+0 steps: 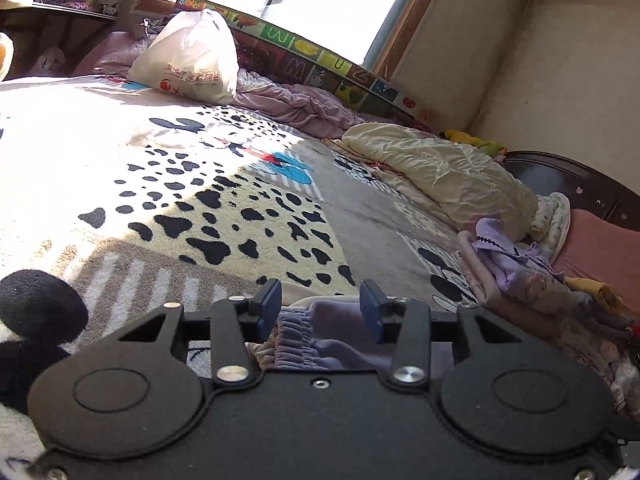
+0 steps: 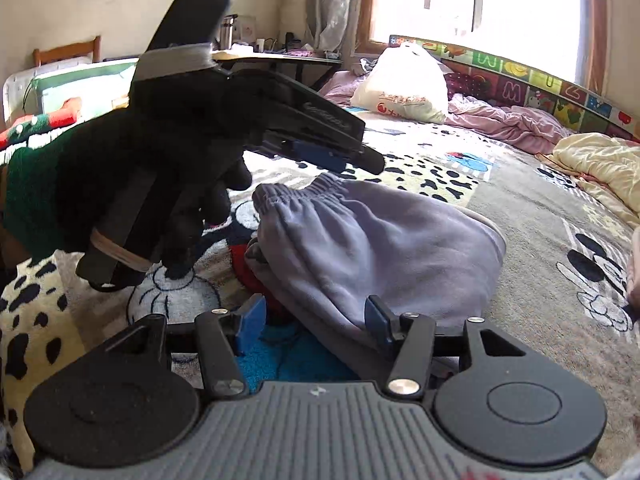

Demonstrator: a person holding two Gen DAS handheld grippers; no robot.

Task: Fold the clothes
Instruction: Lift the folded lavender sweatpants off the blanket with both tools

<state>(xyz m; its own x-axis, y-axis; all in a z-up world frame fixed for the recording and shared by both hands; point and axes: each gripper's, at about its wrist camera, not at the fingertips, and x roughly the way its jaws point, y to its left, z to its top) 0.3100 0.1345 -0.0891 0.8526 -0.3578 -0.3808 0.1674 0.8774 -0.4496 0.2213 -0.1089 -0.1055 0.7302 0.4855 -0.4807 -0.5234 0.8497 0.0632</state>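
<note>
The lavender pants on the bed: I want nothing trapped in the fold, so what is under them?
Under the lavender pants lies the cartoon-print blanket; red and blue patches of its print show at their near edge. Whatever lies beneath their middle is covered.

Lilac pants [image 2: 384,240], maybe folded, on blanket [image 2: 540,208]

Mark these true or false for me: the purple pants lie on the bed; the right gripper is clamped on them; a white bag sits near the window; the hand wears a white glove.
1. The purple pants lie on the bed: true.
2. The right gripper is clamped on them: false, its jaws stand open at the pants' edge.
3. A white bag sits near the window: true.
4. The hand wears a white glove: false, it is black.
</note>
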